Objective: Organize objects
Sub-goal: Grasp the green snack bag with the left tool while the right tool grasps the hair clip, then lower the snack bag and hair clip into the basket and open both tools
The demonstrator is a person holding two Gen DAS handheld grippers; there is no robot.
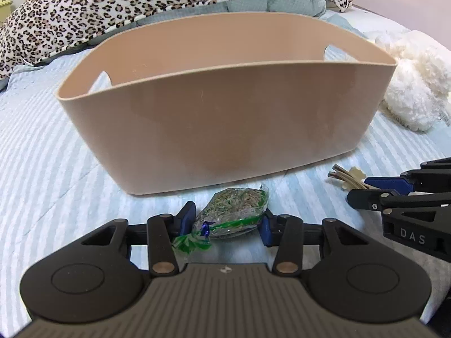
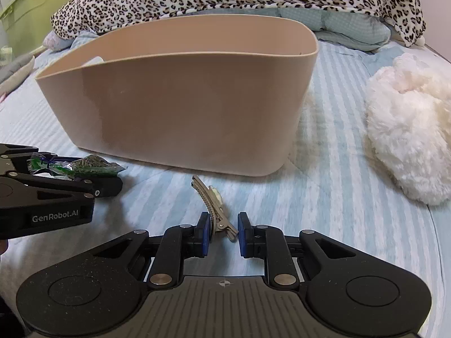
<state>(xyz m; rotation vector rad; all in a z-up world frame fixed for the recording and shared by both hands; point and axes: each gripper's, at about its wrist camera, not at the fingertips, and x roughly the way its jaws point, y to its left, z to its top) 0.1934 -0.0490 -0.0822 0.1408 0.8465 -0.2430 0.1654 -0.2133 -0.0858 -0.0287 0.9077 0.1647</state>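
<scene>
A small clear bag of green-brown bits (image 1: 234, 208) with a green twisted tail lies on the striped bedspread just in front of the tan plastic basket (image 1: 225, 126). My left gripper (image 1: 227, 221) has its blue pads against both sides of the bag. To the right, a beige hair clip (image 2: 212, 202) lies slanted between the blue pads of my right gripper (image 2: 224, 228), which pinch its handle end. The clip's long end (image 1: 345, 176) sticks out past the fingers toward the basket (image 2: 183, 107). The basket's floor is hidden behind its near wall.
A white fluffy plush item (image 2: 408, 129) lies on the bed right of the basket. A leopard-print blanket (image 1: 141, 0) and teal pillows are piled behind it. A green plastic box (image 2: 33, 5) stands at the far left, off the bed.
</scene>
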